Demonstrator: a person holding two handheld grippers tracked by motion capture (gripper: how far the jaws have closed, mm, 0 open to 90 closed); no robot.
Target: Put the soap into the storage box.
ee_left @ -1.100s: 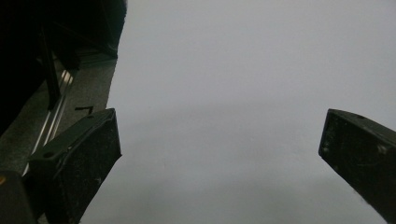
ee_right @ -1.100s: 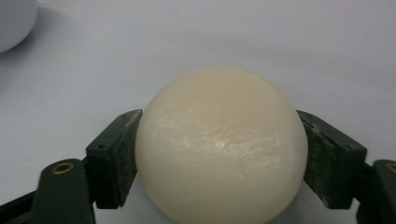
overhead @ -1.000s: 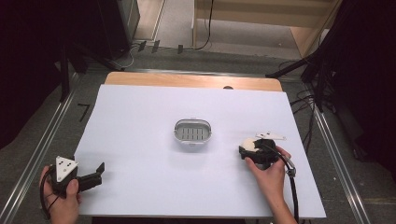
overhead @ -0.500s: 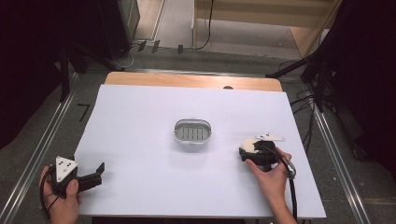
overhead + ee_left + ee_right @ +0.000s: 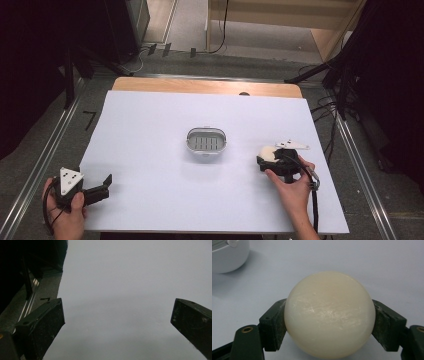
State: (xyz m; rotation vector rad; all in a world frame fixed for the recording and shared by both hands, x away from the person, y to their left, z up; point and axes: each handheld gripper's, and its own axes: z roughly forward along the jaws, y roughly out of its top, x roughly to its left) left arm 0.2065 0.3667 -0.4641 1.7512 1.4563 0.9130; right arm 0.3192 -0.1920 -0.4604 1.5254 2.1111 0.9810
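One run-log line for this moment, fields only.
right gripper: shut on round cream soap bar | left gripper: open, nothing between jaws | oval white slotted soap dish: mid-table, apart from both | white table

White table (image 5: pixel 150 130) bears a soap dish (image 5: pixel 206 142).

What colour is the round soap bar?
Pale cream; the soap bar shows best in the right gripper view.
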